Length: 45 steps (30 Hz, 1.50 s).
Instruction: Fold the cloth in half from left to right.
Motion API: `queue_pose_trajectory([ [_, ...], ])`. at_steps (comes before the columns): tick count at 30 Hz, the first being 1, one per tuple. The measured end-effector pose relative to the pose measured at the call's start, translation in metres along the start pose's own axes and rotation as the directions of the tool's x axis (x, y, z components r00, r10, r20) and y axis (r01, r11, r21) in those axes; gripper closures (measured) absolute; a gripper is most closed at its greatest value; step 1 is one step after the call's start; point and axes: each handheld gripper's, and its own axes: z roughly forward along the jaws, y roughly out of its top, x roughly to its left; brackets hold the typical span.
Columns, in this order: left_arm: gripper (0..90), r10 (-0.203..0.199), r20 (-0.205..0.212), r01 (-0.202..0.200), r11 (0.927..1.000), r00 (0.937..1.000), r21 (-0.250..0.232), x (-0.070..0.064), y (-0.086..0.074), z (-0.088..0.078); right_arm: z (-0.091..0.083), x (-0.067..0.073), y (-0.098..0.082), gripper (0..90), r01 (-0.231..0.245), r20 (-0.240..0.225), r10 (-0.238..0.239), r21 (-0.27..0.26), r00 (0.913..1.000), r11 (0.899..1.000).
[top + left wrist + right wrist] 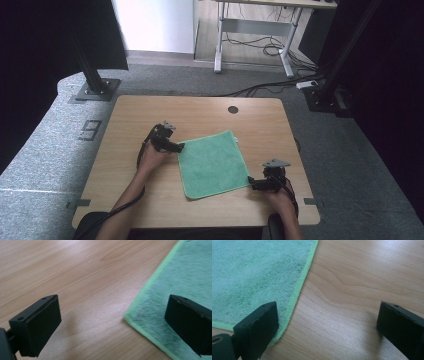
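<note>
A green cloth (212,163) lies flat on the wooden table (150,110), slightly turned. My left gripper (178,146) sits at the cloth's far left corner, open. In the left gripper view the cloth corner (130,317) lies between the wide-apart jaws, one jaw over bare wood, the other over the cloth (180,277). My right gripper (251,183) is at the cloth's near right corner, open. In the right gripper view the cloth (254,272) runs under the left jaw, with its light green hem (298,290) showing and bare wood (352,290) between the jaws.
The table has a round cable hole (233,109) near its far edge. Black frame posts (90,70) stand on the grey carpet to the left and right of the table. A white desk frame (255,35) with cables stands behind.
</note>
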Motion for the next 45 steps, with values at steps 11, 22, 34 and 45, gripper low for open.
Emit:
queue_pose_trajectory([
  [11,0.2,-0.014,-0.024,0.014,0.9999,0.9996,0.003,0.006,-0.007,0.003,0.001,0.001,0.001,4.4,0.007,-0.007,-0.007,0.003,0.9999,1.0],
  [22,0.8,-0.059,0.005,0.059,0.9982,0.9982,-0.006,0.026,-0.026,-0.01,-0.004,0.005,0.007,17.8,0.056,-0.096,-0.052,0.038,0.994,0.998],
  [34,1.0,-0.06,0.004,0.06,0.9981,0.9982,-0.011,0.029,-0.032,-0.015,-0.003,0.024,0.022,10.9,0.062,-0.203,-0.06,0.006,0.9773,0.998],
  [45,1.0,-0.056,0.008,0.056,0.9983,0.9984,-0.011,0.029,-0.032,-0.015,0.007,0.055,0.04,1.2,0.159,-0.261,-0.152,0.002,0.9532,0.987],
])
